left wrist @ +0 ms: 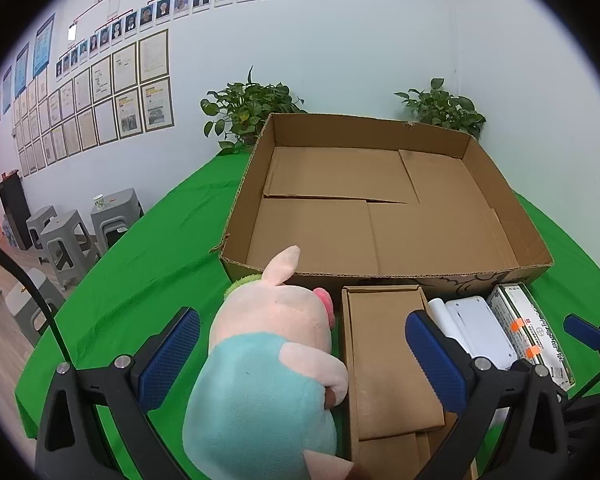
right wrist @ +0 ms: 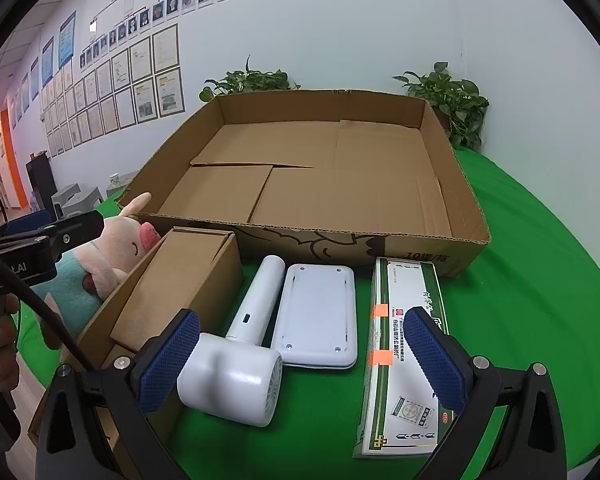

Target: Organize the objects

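- The left tongs point(left wrist: 302, 360) stand released around the plush pig point(left wrist: 268, 364), not touching it.
- The right tongs point(right wrist: 302, 354) stand released; the white hair dryer point(right wrist: 236, 360) lies between them on the green counter point(right wrist: 540, 280).

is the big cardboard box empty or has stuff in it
Empty. The big cardboard box shows only its bare folded bottom flaps in both views; the plush pig lies outside it.
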A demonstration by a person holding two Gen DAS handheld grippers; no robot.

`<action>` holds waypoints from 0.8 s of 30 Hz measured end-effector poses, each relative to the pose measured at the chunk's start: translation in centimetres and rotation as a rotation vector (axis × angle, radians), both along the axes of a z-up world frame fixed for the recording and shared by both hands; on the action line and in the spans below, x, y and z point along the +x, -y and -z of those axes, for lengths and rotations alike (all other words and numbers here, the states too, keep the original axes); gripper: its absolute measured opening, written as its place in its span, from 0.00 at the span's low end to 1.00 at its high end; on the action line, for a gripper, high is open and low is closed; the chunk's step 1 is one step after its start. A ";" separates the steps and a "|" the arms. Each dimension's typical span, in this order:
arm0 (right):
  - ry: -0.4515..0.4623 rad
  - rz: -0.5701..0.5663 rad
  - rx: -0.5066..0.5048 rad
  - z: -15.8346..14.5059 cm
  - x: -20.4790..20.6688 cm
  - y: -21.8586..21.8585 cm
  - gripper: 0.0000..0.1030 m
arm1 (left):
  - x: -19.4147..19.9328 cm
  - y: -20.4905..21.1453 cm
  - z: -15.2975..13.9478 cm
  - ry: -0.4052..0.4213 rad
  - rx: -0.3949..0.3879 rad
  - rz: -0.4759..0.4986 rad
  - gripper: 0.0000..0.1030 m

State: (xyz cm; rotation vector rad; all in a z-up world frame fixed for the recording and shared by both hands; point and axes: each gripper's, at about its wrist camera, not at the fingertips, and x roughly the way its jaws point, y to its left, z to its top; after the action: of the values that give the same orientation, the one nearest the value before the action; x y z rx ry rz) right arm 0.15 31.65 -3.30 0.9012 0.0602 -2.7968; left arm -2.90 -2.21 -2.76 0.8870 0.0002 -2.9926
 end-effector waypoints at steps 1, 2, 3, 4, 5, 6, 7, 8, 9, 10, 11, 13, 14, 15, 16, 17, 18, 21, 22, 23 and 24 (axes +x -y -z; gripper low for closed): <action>0.001 0.000 0.000 0.0 0.0 0.0 1.00 | 0.0 0.0 0.0 -0.001 0.000 0.001 0.99; 0.001 0.000 0.001 0.0 0.0 0.0 1.00 | 0.0 0.0 0.0 -0.001 -0.001 0.002 0.99; -0.001 0.000 0.004 0.0 0.0 0.0 1.00 | 0.0 0.0 0.0 0.000 -0.002 0.002 0.99; -0.002 0.000 0.004 0.0 0.0 0.0 1.00 | 0.0 0.0 0.0 0.002 -0.003 0.004 0.99; -0.001 -0.001 0.004 0.0 0.0 0.0 1.00 | 0.0 0.0 0.0 0.005 -0.003 0.006 0.99; -0.002 -0.002 0.003 0.0 0.1 0.0 1.00 | 0.0 0.0 0.0 0.006 -0.003 0.007 0.99; -0.002 -0.002 0.003 0.0 0.1 0.1 1.00 | 0.0 0.1 0.0 0.008 -0.003 0.007 0.99; -0.002 -0.003 0.002 0.0 0.1 0.1 1.00 | 0.0 0.1 0.0 0.011 -0.003 0.008 0.99; -0.002 -0.004 0.001 0.0 0.2 0.2 1.00 | 0.0 0.1 0.0 0.011 -0.003 0.008 0.99; -0.001 -0.006 0.000 0.0 0.1 0.2 1.00 | 0.0 0.2 0.1 0.011 -0.004 0.008 0.99; -0.001 -0.007 0.000 0.0 0.1 0.2 1.00 | 0.0 0.2 0.1 0.013 -0.004 0.008 0.99; -0.003 -0.012 0.001 0.0 0.1 0.3 1.00 | -0.1 0.3 0.1 0.018 0.002 0.007 0.99; -0.004 -0.013 0.003 -0.1 0.0 0.3 1.00 | -0.1 0.4 0.2 0.020 0.007 0.007 0.99; -0.006 -0.015 0.004 -0.1 0.0 0.3 1.00 | -0.2 0.5 0.2 0.023 0.011 0.006 0.99; -0.008 -0.017 0.006 -0.1 0.0 0.3 1.00 | -0.2 0.6 0.2 0.025 0.013 0.006 0.99; -0.009 -0.019 0.007 -0.1 -0.1 0.3 1.00 | -0.2 0.8 0.2 0.032 0.017 0.009 0.99; -0.009 -0.021 0.008 -0.1 -0.1 0.3 1.00 | -0.2 0.9 0.2 0.038 0.022 0.013 0.99; -0.024 -0.041 0.018 -0.2 -0.1 0.4 1.00 | -0.4 1.5 0.2 0.057 0.037 0.012 0.99; -0.033 -0.051 0.025 -0.2 0.0 0.6 1.00 | -0.4 1.9 0.2 0.064 0.040 0.005 0.99; -0.042 -0.064 0.031 -0.3 0.1 0.7 1.00 | -0.4 2.2 0.1 0.071 0.043 0.000 0.99; -0.054 -0.090 0.035 -0.5 0.3 0.9 1.00 | -0.4 2.5 0.1 0.078 0.046 -0.007 0.99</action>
State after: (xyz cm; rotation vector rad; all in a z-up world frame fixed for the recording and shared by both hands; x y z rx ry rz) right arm 0.42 30.73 -2.76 0.8092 0.1544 -2.7443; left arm -3.31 -4.70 -2.90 1.0060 0.0714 -2.9612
